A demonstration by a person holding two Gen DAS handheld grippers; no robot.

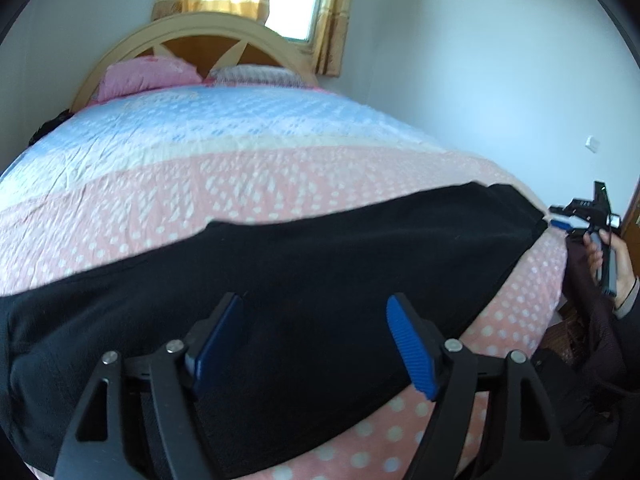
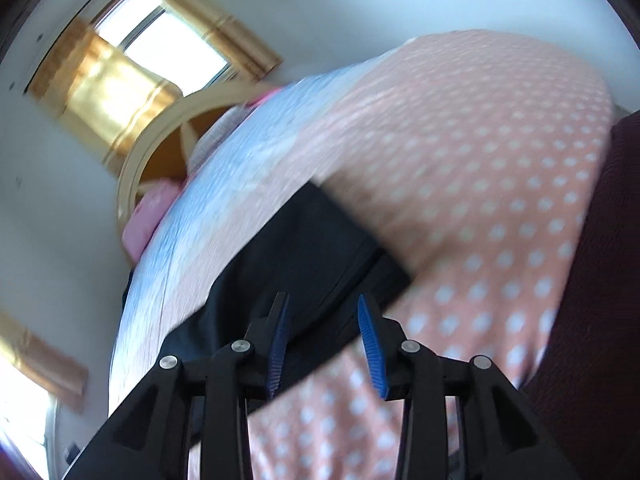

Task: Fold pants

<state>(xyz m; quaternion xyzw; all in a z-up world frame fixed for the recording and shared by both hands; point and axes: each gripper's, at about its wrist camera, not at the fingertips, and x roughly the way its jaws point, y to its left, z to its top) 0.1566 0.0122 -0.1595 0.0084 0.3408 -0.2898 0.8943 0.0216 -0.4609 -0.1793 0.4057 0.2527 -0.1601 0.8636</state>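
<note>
Black pants (image 1: 280, 280) lie spread across the bed (image 1: 240, 184) — just ahead of and under the left gripper (image 1: 316, 344), jaws wide apart, holding nothing. Right gripper (image 2: 322, 344) hangs over one end of the pants — jaws part open, empty.

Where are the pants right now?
The pants lie spread across the near, pink dotted end of the bed, under both open grippers, far from the pillows.
</note>
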